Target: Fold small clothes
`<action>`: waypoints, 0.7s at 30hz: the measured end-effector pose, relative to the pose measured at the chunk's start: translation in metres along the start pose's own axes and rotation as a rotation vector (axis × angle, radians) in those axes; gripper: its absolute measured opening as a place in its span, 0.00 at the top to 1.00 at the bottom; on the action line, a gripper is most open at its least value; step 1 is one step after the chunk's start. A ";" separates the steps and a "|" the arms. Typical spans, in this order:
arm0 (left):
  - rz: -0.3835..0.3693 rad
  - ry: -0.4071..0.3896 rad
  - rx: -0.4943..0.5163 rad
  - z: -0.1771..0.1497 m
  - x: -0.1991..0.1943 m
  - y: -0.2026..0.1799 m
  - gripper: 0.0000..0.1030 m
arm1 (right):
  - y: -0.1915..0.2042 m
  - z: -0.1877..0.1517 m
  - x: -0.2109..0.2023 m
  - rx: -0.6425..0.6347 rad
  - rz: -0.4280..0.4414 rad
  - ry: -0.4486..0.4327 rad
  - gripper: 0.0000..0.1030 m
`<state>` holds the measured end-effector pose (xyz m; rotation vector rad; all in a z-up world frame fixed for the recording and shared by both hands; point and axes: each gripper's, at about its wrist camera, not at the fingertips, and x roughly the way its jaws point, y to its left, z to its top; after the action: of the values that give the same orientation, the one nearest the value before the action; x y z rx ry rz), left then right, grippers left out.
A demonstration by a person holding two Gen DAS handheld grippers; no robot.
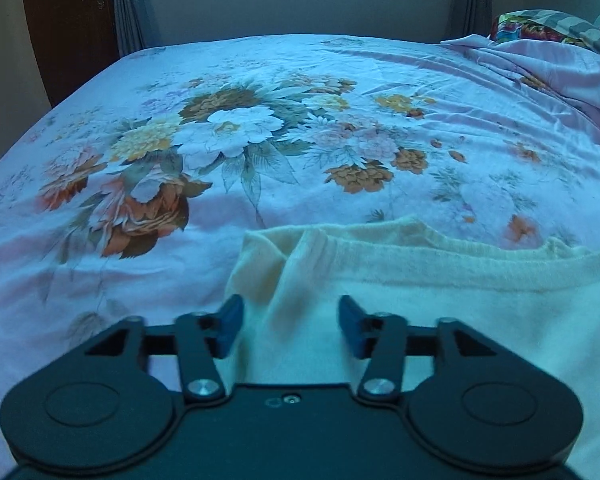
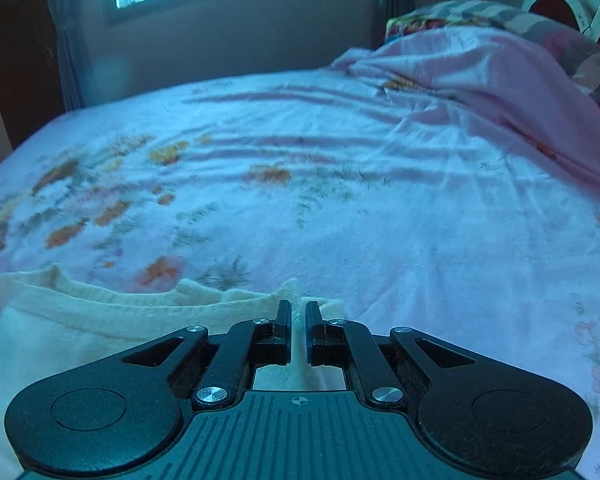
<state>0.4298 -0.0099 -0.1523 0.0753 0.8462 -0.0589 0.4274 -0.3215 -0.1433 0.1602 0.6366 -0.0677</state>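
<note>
1. A small cream garment (image 1: 440, 320) lies on the bed (image 1: 260, 140), at the near edge of the flowered sheet, with its ribbed neckline facing away across the bed.
2. The left tongs (image 1: 290, 328) stand released, jaws apart over the garment's left shoulder, with cloth under the gap but the pads not pressing it.
3. The right tongs (image 2: 299, 330) are clenched on the garment's right corner; a peak of cream cloth sticks up between the pads.
4. I judge that a fold is being laid down, one side let go and the other not yet.
5. The next move likely calls for loosening the right grip, then taking a new edge for the following fold.
6. A heaped pink blanket (image 2: 480, 80) and pillows (image 2: 480, 16) lie well apart at the head of the bed, and nothing blocks the garment.
</note>
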 end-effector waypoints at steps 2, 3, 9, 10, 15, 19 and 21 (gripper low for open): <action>-0.006 -0.020 0.032 -0.010 -0.020 -0.006 0.36 | 0.007 -0.010 -0.027 -0.012 0.033 -0.008 0.95; -0.008 -0.018 0.053 -0.015 -0.028 -0.010 0.36 | 0.010 -0.016 -0.036 -0.020 0.048 -0.001 0.94; -0.083 0.012 0.081 -0.054 -0.067 -0.026 0.35 | 0.044 -0.070 -0.093 -0.063 0.164 0.054 0.93; -0.085 0.016 0.092 -0.061 -0.070 -0.029 0.35 | 0.049 -0.080 -0.099 -0.069 0.174 0.061 0.93; -0.090 0.060 0.100 -0.090 -0.064 -0.041 0.29 | 0.066 -0.119 -0.092 -0.135 0.149 0.120 0.93; -0.066 0.066 0.081 -0.094 -0.064 -0.042 0.28 | 0.055 -0.117 -0.084 -0.047 0.100 0.139 0.93; -0.080 0.056 0.087 -0.095 -0.072 -0.041 0.29 | 0.057 -0.109 -0.100 -0.046 0.102 0.082 0.92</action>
<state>0.3079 -0.0408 -0.1629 0.1252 0.9026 -0.1695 0.2902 -0.2452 -0.1628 0.1513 0.7102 0.0520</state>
